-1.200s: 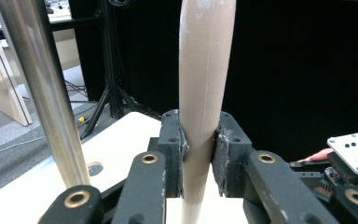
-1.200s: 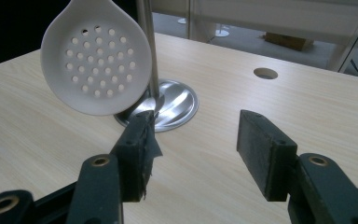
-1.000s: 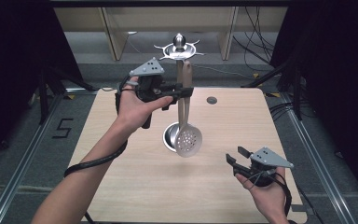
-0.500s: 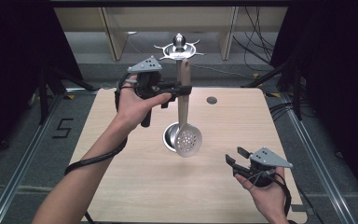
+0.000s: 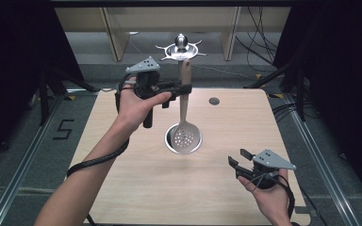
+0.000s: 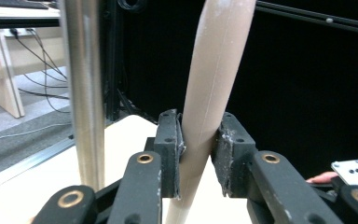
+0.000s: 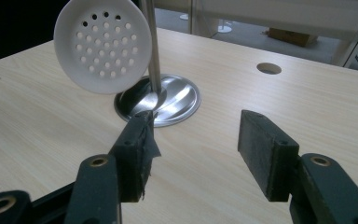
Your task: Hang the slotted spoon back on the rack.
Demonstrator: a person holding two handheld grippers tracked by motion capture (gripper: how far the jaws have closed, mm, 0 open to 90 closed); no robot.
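My left tongs [image 5: 185,87] pinch the skimmer [image 5: 185,123] high on its handle. It hangs nearly upright, handle up, with its perforated bowl low over the steel disc [image 5: 170,142] at the centre of the surface [image 5: 122,179], just beside the pole [image 7: 154,46]. My right tongs [image 5: 235,163] rest spread and empty, well apart, near the front right; the left hand is the nearer.

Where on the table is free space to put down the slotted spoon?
Bare wood lies left of the metal stand base, under the left forearm, and along the near edge between both arms. The far right, around the small hole, is free too. The centre is crowded: the slotted spoon, held by the left gripper, hangs over the base. The right gripper occupies the near right.
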